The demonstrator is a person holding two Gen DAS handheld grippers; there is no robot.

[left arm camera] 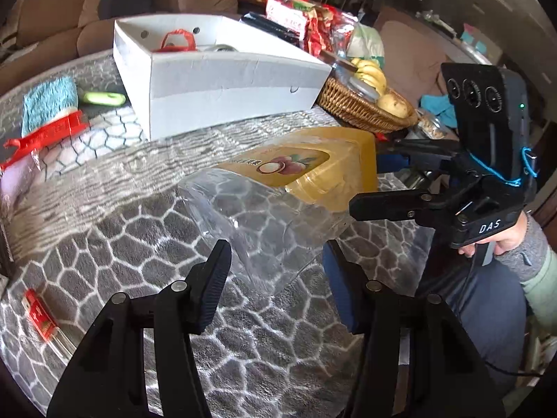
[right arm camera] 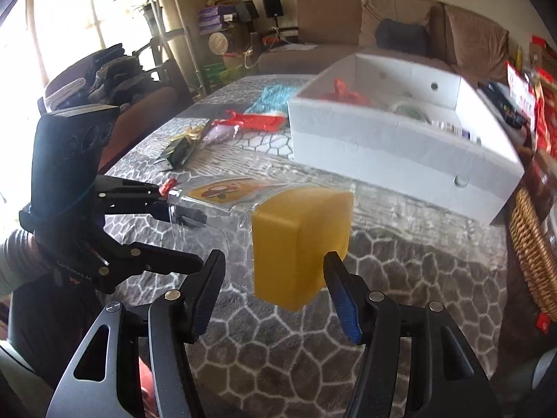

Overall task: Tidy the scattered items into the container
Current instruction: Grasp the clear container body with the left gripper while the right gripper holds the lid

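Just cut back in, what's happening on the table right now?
Both grippers are on the oil bottle, a large plastic one lying on its side, part full of yellow oil. The left gripper brackets its clear neck end; the right gripper brackets its base. Both sets of jaws look open. The white box waits behind, already holding some items.

Home living room, brown sofa (right arm camera: 400,10) with cushions, wicker fruit basket (left arm camera: 362,108), curtained window (right arm camera: 69,10)

A wicker basket (left arm camera: 351,106) of bananas (left arm camera: 370,71) — brown sofa (right arm camera: 400,10) behind.
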